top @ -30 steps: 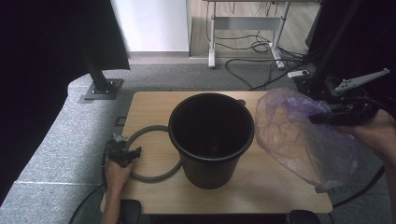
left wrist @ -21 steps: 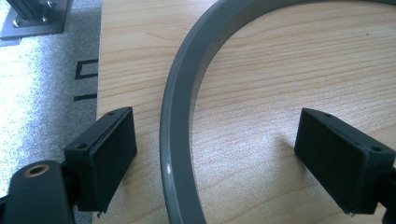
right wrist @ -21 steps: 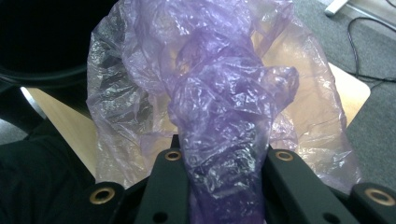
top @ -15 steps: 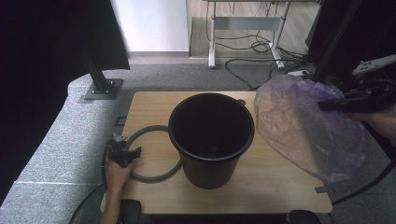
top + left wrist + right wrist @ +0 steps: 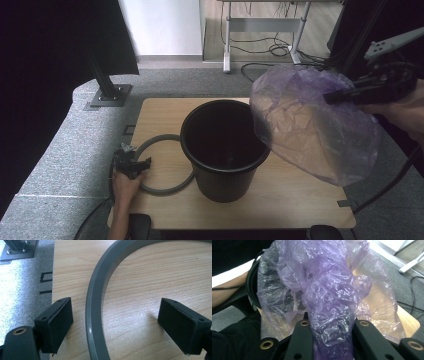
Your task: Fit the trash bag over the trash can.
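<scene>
A black plastic bucket (image 5: 225, 150) stands upright in the middle of the wooden table (image 5: 300, 205). A grey ring (image 5: 165, 190) lies flat on the table at the bucket's left, partly behind it. My left gripper (image 5: 137, 165) rests low at the ring's left edge. Its jaws (image 5: 122, 325) stand open astride the ring's band (image 5: 96, 315), whose pads do not press it. High at the right, my right gripper (image 5: 335, 97) is shut on a bunched part of a thin purple plastic bag (image 5: 310, 125). The bag (image 5: 324, 290) billows open beside and above the bucket's right rim.
A black stand base (image 5: 107, 95) sits on the grey floor past the table's far left corner. A white desk frame with cables (image 5: 260, 50) stands behind. Dark curtains hang at both sides. Grey padding (image 5: 60, 165) borders the table's left edge.
My right gripper has risen with the purple bag, which now hangs higher and wider beside the bucket. The left gripper and the ring have not moved.
</scene>
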